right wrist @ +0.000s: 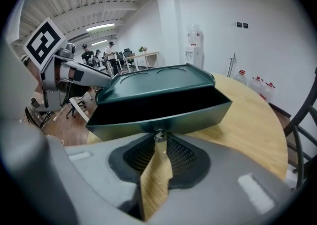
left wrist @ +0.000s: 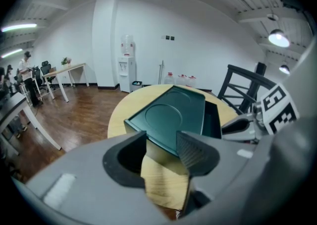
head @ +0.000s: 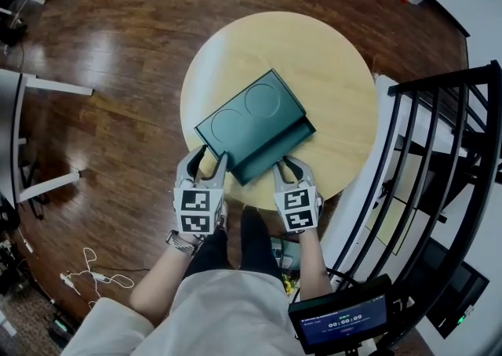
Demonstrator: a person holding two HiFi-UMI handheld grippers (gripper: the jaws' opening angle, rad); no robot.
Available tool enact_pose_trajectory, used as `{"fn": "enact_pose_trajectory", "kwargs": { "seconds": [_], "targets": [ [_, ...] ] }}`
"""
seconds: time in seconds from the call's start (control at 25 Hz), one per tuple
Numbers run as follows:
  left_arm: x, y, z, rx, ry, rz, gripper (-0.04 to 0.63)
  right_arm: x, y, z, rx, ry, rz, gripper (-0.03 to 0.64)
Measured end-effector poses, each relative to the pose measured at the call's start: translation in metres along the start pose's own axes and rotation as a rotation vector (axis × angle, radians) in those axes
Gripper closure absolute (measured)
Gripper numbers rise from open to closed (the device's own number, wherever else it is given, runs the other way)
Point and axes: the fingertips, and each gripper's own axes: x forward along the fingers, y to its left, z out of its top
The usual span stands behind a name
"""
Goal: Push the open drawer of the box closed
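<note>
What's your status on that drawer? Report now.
Left gripper open, astride box corner. Right gripper shut on knob. Drawer open. No obstruction seen.

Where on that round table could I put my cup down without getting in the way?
Bare: the far half of the table, beyond the box, and the strip right of the drawer. Crowded: the near edge, where the left gripper and right gripper are at the box.
</note>
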Motion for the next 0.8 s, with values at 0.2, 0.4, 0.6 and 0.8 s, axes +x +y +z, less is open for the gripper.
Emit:
{"fn": "enact_pose_trajectory", "kwargs": {
  "seconds": [0.2,0.4,0.6,0.8],
  "targets": [
    [-0.002,0.000,0.004,0.004,-0.018,0.010,0.394,0.005,0.001,0.012,-0.003,-0.019,0.010,0.537],
    [-0.003,-0.006,0.002,-0.004,0.007,-0.012,0.397,0.011,0.003,0.018,-0.018,-0.021,0.021,0.538],
    [0.001,-0.008,0.002,-0.018,0.019,-0.024,0.397,0.020,0.000,0.025,-0.019,-0.024,0.027,0.538],
    [0.003,-0.011,0.002,-0.025,0.024,-0.026,0.399,0.026,-0.001,0.030,-0.029,-0.021,0.034,0.538]
  ]
}}
